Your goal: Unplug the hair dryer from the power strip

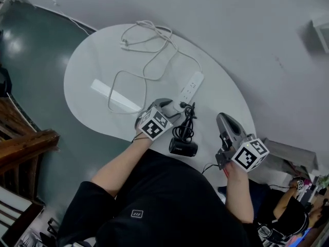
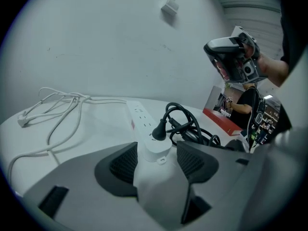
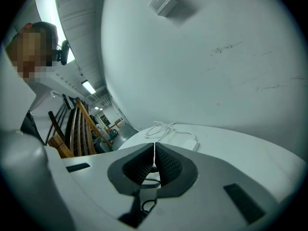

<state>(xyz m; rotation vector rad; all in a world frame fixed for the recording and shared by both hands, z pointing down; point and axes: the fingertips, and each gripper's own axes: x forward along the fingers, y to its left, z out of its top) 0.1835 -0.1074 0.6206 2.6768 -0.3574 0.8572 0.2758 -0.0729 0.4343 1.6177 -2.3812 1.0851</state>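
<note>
Power strip (image 2: 142, 117) lies between spread jaws of the left hand-held gripper (image 2: 156, 154); right hand-held gripper (image 3: 154, 150) is closed.

Black short-sleeved shirt (image 1: 154, 199); grey left gripper (image 1: 174, 107) and right gripper (image 1: 222, 120), black-and-white marker cubes (image 1: 154, 123)

surface: white oval table (image 1: 87, 71) | middle: white power strip (image 1: 191, 86) | far side: white cord (image 1: 149, 60), loose loops | strip's near end: black plug (image 2: 159, 131) seated | near edge: hair dryer (image 1: 183, 147), bundled black cord (image 1: 188, 121) beside strip
</note>
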